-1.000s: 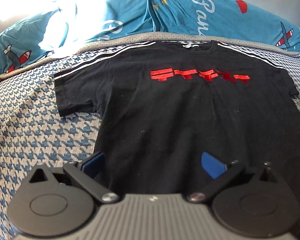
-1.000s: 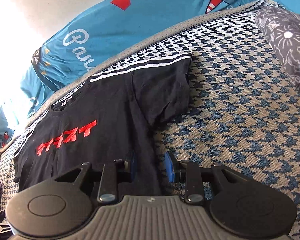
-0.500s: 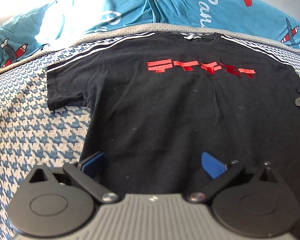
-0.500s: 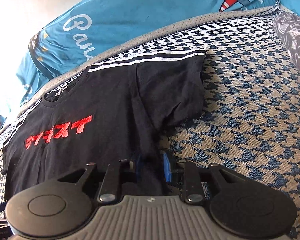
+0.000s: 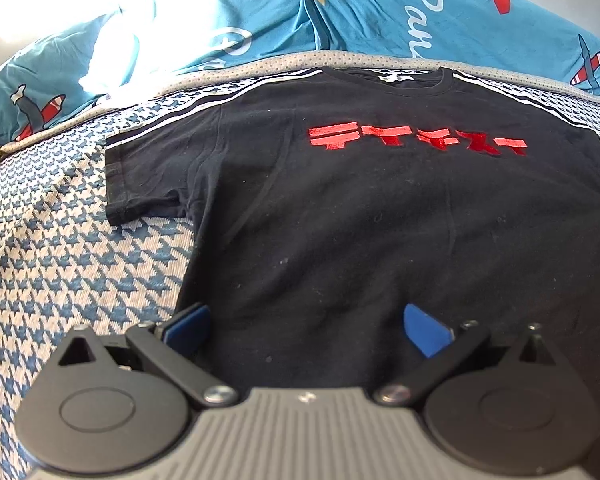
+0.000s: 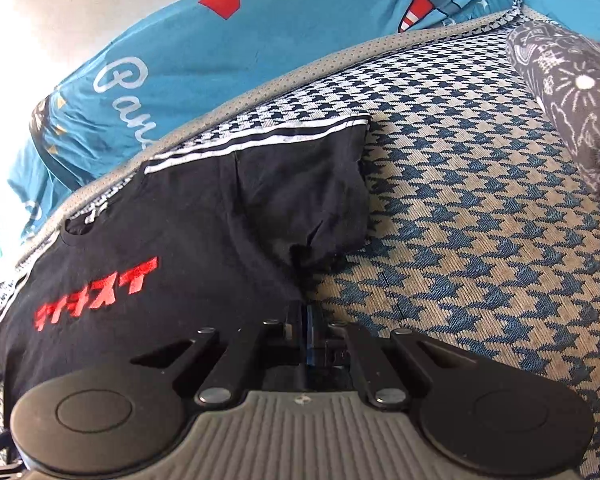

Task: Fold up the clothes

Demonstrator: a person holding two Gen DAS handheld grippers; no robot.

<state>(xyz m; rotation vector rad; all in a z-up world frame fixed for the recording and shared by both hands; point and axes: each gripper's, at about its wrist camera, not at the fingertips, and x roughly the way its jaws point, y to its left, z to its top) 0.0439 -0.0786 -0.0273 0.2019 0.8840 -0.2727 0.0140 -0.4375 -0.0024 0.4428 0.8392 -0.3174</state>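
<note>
So the black t-shirt (image 5: 380,220) was lying flat, front side up, on the houndstooth bed cover (image 5: 60,264), collar toward 12 o'clock near the teal pillows (image 5: 380,12). The left gripper (image 5: 306,326) hovered over the lower hem area with its blue pads spread wide, nothing between them. The right gripper (image 6: 306,334) had its pads pinched together right at the shirt's side edge, just under the sleeve (image 6: 300,192) at 12 o'clock, looking like it had a bit of fabric. My guess: grabbing the sides for a lengthwise fold. Next up, the left one would need to clamp its edge too. A grey patterned pillow (image 6: 572,112) sat off at 2 o'clock.
</note>
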